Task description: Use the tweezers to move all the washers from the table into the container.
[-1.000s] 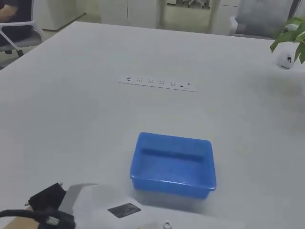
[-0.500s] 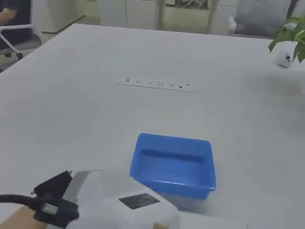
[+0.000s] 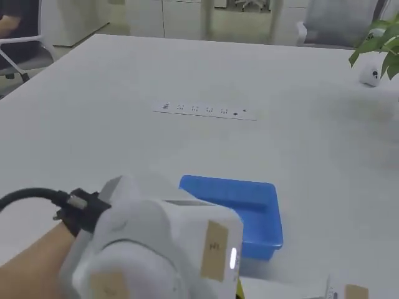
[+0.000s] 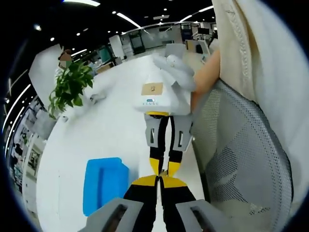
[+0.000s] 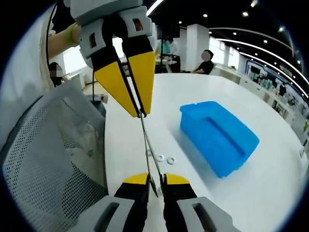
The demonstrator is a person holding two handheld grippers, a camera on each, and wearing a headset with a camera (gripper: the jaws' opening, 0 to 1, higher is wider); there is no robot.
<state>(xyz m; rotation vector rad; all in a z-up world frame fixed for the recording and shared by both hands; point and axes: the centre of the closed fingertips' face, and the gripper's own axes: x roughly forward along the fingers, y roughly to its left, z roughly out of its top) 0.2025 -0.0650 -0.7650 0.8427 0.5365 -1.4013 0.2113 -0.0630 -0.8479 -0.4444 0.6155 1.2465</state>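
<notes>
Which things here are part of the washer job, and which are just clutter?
Job:
- tweezers, held by left gripper and right gripper
- three washers
- blue container

Lying about:
- power strip
- plant
- mesh chair back

Head view looks down across table; gripper views face each other closely, apparently; all share container.
</notes>
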